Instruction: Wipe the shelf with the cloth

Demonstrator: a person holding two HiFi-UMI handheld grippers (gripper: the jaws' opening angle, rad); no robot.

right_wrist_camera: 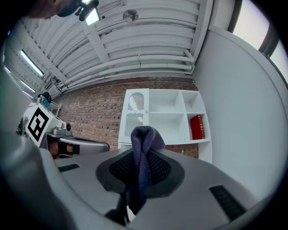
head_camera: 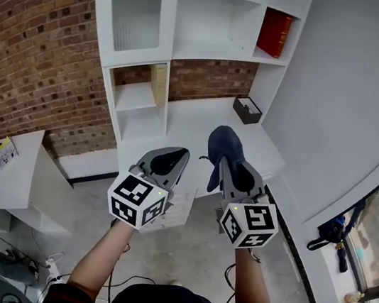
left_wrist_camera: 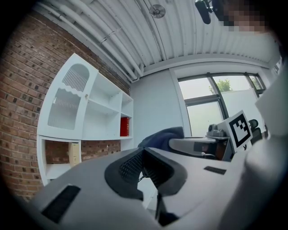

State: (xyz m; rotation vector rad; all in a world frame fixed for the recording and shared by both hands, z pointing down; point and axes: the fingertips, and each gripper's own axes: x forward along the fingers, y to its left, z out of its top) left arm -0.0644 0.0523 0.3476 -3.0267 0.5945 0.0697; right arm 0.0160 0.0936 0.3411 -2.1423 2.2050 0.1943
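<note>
Tongs first: in the head view your left tongs [head_camera: 172, 157] and right tongs [head_camera: 233, 170] hover side by side, near you, in front of the white shelf [head_camera: 192, 47]. The dark blue cloth [head_camera: 223, 146] sticks out of the right pair, over the shelf's lower ledge. A red book [head_camera: 275, 33] stands in the far right compartment.

In the left gripper view, your left tongs [left_wrist_camera: 143, 152] are pressed together with nothing between them. The cloth [left_wrist_camera: 162, 136] shows just to their right.

In the right gripper view, your right tongs [right_wrist_camera: 141, 157] pinch the cloth [right_wrist_camera: 145, 134]. A fold of it bunches above the pads, with the shelf [right_wrist_camera: 166, 112] beyond.
</note>
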